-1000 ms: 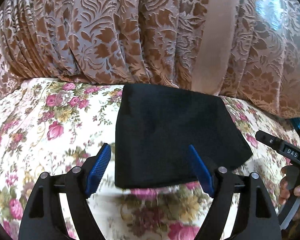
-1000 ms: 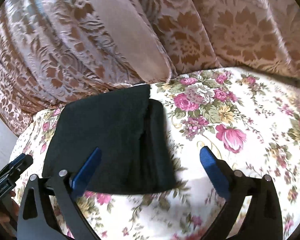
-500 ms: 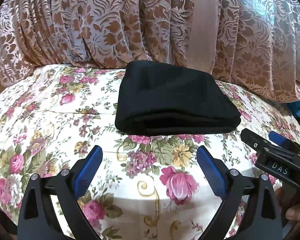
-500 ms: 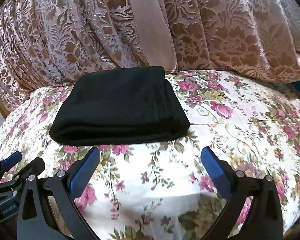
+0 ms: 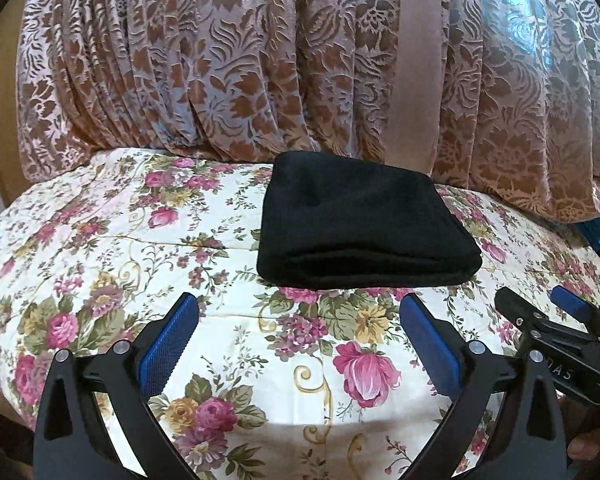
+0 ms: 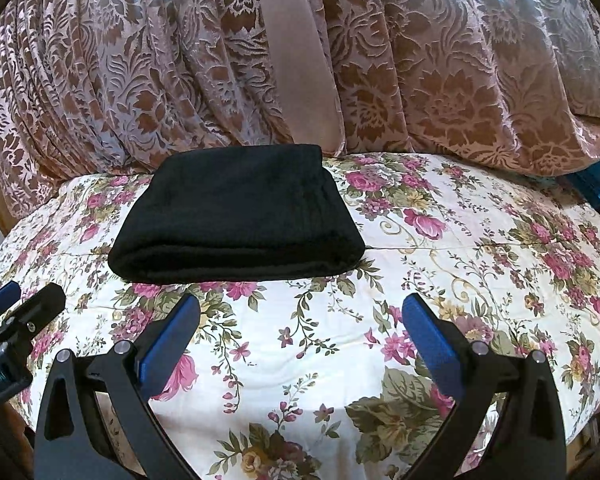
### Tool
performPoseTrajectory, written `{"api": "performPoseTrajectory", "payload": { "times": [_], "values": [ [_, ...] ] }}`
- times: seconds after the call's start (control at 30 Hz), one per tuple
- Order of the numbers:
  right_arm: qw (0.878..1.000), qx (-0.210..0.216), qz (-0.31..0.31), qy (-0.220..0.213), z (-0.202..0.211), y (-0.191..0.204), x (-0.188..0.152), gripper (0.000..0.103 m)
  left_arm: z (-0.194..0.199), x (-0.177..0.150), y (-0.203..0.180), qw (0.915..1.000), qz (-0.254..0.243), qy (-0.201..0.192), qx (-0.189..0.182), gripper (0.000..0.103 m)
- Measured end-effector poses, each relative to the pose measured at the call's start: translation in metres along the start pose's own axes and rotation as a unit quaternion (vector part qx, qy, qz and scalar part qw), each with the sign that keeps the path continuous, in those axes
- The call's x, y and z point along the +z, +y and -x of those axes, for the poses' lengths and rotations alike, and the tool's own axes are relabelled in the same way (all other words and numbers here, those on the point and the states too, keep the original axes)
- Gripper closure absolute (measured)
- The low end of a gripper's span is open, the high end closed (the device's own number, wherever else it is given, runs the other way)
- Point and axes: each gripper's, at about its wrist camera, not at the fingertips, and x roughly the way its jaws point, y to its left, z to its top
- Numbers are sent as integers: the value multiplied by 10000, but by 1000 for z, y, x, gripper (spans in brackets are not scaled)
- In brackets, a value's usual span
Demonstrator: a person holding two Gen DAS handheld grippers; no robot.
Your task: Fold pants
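Observation:
The black pants (image 5: 360, 224) lie folded into a compact rectangle on the floral cloth, near the curtain; they also show in the right wrist view (image 6: 236, 216). My left gripper (image 5: 300, 340) is open and empty, held back from the pants' near edge. My right gripper (image 6: 300, 340) is open and empty, also short of the pants and to their right. The right gripper shows at the right edge of the left wrist view (image 5: 556, 320). The left gripper shows at the left edge of the right wrist view (image 6: 16, 312).
The floral-covered surface (image 5: 100, 264) spreads around the pants. A brown patterned curtain (image 5: 228, 60) hangs right behind it. A blue object (image 6: 598, 188) sits at the far right edge.
Both grippers have drawn back from the folded pants toward the near edge of the surface. The pants stay folded where they lay.

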Motion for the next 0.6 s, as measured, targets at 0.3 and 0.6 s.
{"api": "performPoseTrajectory", "payload": {
  "times": [0.3, 0.6],
  "values": [
    [10000, 32, 31, -61, 4, -1, 1, 2, 7, 3, 3, 9999, 14, -88, 99, 4],
    [10000, 32, 14, -46, 5, -1, 0, 2, 9, 4, 2, 9998, 41, -117, 137, 4]
  ]
}}
